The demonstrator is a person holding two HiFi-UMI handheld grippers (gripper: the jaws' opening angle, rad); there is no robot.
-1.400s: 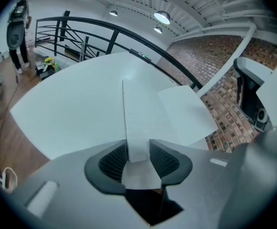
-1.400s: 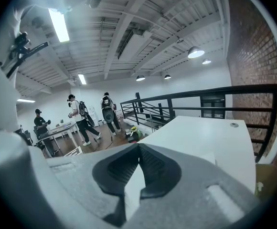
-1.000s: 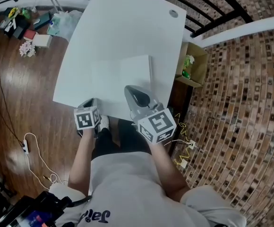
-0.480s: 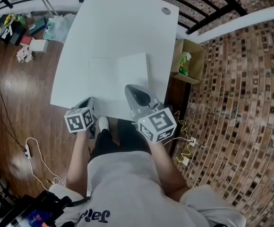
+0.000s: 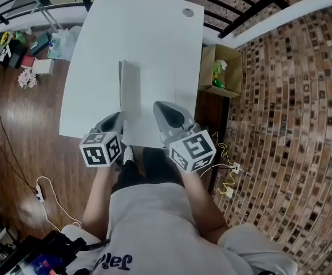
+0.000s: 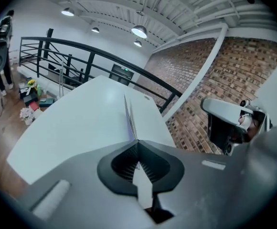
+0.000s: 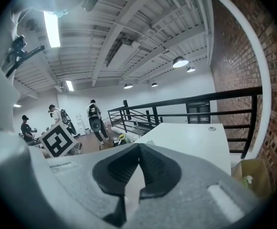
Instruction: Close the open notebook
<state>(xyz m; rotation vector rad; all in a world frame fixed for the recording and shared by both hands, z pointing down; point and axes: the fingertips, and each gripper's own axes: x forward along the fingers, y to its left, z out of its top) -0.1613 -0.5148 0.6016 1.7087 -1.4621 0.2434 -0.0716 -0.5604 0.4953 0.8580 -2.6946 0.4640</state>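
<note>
One cardboard box (image 5: 220, 67) beside table (image 5: 143, 33); floor clutter (image 5: 26, 56) left; notebook (image 5: 130, 90) half-closed.

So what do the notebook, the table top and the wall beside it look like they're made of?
The notebook looks like matte white paper; its raised left side shows thin stacked page edges. The table top is a smooth white board, probably laminate, with a soft sheen and a round cable grommet. The wall is rough red-brown brick with visible mortar lines.
</note>
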